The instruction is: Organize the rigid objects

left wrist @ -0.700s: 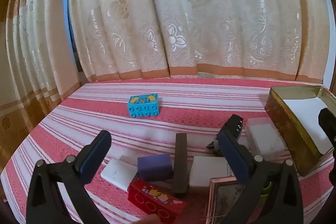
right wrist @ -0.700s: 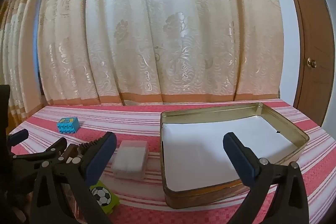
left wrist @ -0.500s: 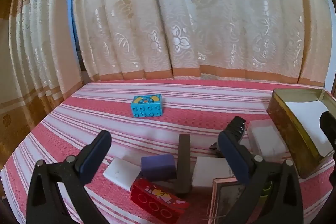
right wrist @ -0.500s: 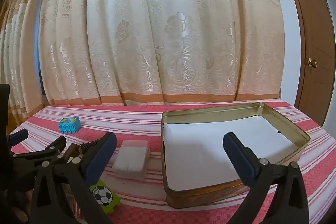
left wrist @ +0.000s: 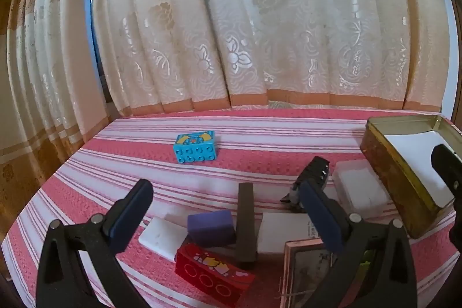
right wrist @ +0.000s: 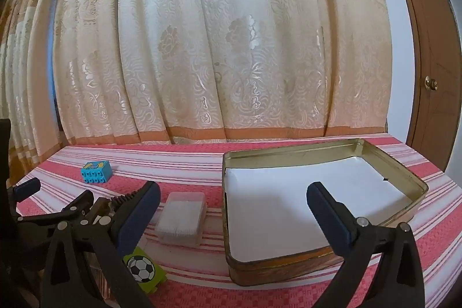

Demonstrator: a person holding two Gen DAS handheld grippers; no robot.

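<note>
My left gripper (left wrist: 225, 207) is open and empty above a cluster: a purple block (left wrist: 210, 224), a white block (left wrist: 161, 237), a red brick (left wrist: 213, 276), a dark bar (left wrist: 246, 221), a white card (left wrist: 284, 231), a framed picture (left wrist: 306, 270) and a black clip (left wrist: 313, 173). A blue brick (left wrist: 195, 150) lies apart, farther back. My right gripper (right wrist: 234, 204) is open and empty, over the near edge of the gold tin (right wrist: 288, 155), which is lined white. A clear box of white sticks (right wrist: 182, 218) and a green football brick (right wrist: 143, 269) lie to its left.
The table has a red and white striped cloth (left wrist: 260, 132). Cream curtains (left wrist: 245, 19) hang close behind it. A wooden door (right wrist: 433, 62) stands at the far right. The left gripper also shows in the right wrist view (right wrist: 72, 210), and the tin in the left wrist view (left wrist: 384, 160).
The left wrist view has shifted slightly; the objects sit a little further right and lower in frame. The right gripper has hardly moved. Both jaws stay open.
</note>
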